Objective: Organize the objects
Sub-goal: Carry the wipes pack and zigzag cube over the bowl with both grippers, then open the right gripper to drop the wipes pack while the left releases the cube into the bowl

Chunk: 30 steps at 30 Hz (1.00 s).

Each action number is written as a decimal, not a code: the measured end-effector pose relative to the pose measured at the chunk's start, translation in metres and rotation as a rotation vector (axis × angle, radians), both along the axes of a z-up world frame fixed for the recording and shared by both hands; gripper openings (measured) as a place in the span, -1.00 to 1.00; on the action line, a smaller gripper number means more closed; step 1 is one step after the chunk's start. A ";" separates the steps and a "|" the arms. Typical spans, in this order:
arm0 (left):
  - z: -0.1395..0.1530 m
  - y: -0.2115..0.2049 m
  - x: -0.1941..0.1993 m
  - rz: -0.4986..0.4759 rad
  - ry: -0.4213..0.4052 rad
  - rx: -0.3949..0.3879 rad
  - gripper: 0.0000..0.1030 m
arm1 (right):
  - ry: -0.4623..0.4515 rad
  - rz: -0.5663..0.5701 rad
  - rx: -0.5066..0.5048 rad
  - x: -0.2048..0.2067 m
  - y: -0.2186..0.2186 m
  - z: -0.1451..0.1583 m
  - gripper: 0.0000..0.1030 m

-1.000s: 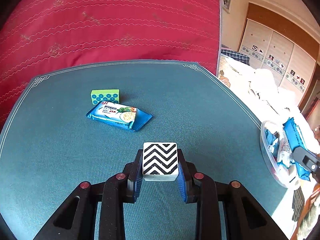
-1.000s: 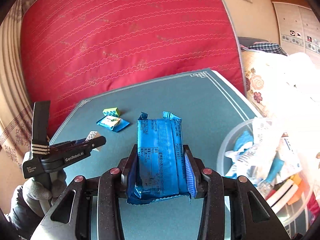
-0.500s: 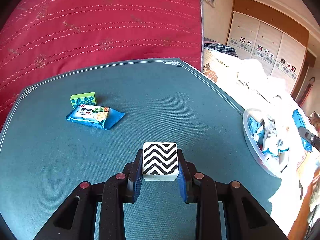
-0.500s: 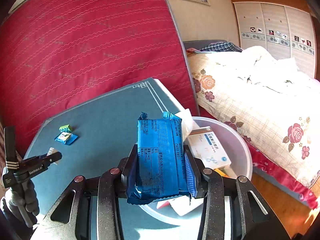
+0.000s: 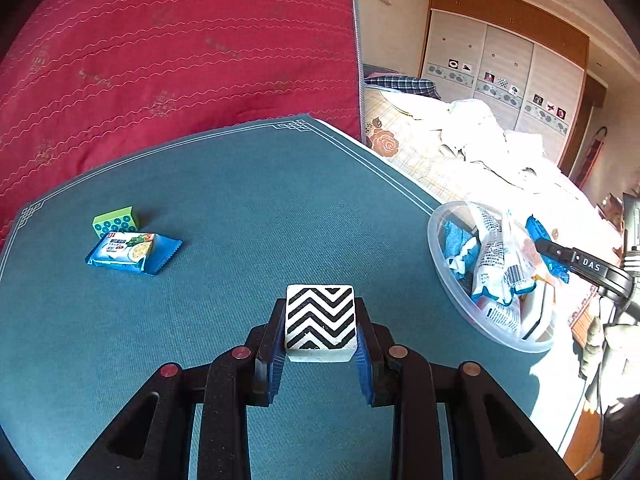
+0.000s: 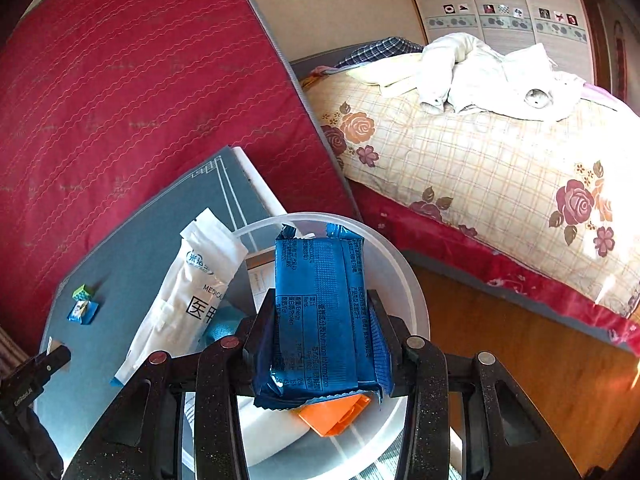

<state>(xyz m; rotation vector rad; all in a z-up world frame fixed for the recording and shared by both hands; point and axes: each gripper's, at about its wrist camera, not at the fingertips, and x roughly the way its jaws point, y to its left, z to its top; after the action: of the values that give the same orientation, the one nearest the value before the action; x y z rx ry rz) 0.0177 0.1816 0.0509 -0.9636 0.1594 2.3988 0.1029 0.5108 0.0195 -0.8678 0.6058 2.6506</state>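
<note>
My left gripper [image 5: 320, 322] is shut on a black-and-white zigzag block [image 5: 321, 320], held above the teal table [image 5: 248, 200]. A green dotted box [image 5: 115, 221] and a blue snack packet [image 5: 131, 251] lie at the table's far left. My right gripper [image 6: 320, 320] is shut on a blue foil packet [image 6: 320, 312], held over the clear plastic bowl [image 6: 408, 280] at the table's right edge. The bowl holds a white medical pouch [image 6: 188, 296], an orange item [image 6: 332, 414] and other packets. In the left wrist view the right gripper [image 5: 560, 254] hangs above the bowl [image 5: 444, 280].
A red quilted mattress [image 5: 160, 60] stands upright behind the table. A bed with a floral cover [image 6: 480, 168] and white laundry lies to the right, wooden floor [image 6: 520, 344] between it and the table. Wardrobes [image 5: 500, 68] line the far wall.
My right gripper carried the blue foil packet rightward from over the table to over the bowl. My left gripper swung right with the zigzag block, bringing the bowl further into view.
</note>
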 end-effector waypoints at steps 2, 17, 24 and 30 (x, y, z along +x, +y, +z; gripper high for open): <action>0.001 0.009 0.003 -0.019 -0.006 0.003 -0.39 | -0.004 -0.003 0.000 -0.002 0.004 -0.003 -0.17; 0.011 0.089 0.035 -0.228 -0.022 -0.007 -0.39 | 0.093 -0.023 0.043 0.029 0.002 0.014 -0.03; 0.007 0.129 0.051 -0.329 -0.048 -0.017 -0.39 | 0.091 -0.026 0.087 0.036 0.000 0.010 -0.03; 0.012 0.161 0.062 -0.420 -0.047 -0.014 -0.39 | 0.114 -0.038 0.098 0.043 0.005 0.012 -0.03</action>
<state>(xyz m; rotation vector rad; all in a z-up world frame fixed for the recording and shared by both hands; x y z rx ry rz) 0.0792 0.3423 0.0625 -0.8909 0.3270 1.9909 0.1462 0.5158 0.0312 -0.6747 0.5084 2.6839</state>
